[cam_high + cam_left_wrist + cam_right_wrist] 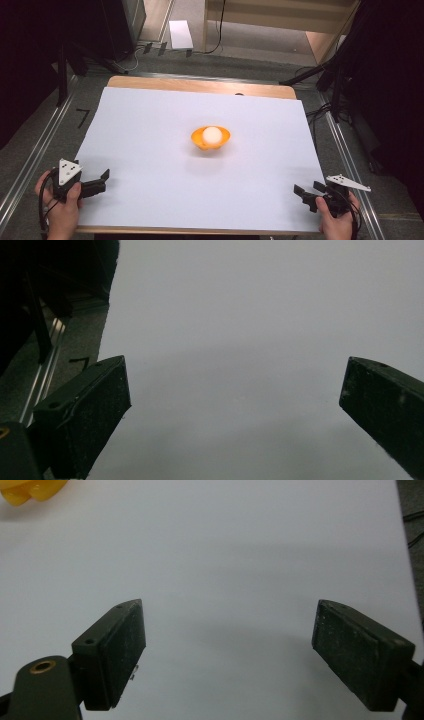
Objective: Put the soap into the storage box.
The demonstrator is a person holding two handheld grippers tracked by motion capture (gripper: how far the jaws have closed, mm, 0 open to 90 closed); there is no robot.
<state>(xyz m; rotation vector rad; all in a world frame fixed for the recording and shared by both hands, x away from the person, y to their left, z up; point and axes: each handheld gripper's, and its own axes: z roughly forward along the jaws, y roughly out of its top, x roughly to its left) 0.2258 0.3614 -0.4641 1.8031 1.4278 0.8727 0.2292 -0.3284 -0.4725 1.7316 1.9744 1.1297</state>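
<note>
Both grippers parked at the near corners, jaws released.
Left gripper (95,183) and right gripper (306,196) hold nothing; orange bowl (210,138) (white ball (212,134) inside) sits mid-worktop (150,150), untouched; approach and grasp remain.

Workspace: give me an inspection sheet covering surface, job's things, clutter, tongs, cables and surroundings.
Surface: white sheet over a wooden table; the wood shows at the far edge.
Job's things: orange bowl near the sheet's middle, with a white ball in it.
Clutter: nothing seen on the sheet.
Tongs: left tongs at the near left corner, jaws apart, holding nothing; right tongs at the near right corner, jaws apart, holding nothing.
Cables: a black cable loops by the left hand; more black cables lie off the table's right side.
Surroundings: grey floor, metal rails along both sides, dark stands behind.
</note>
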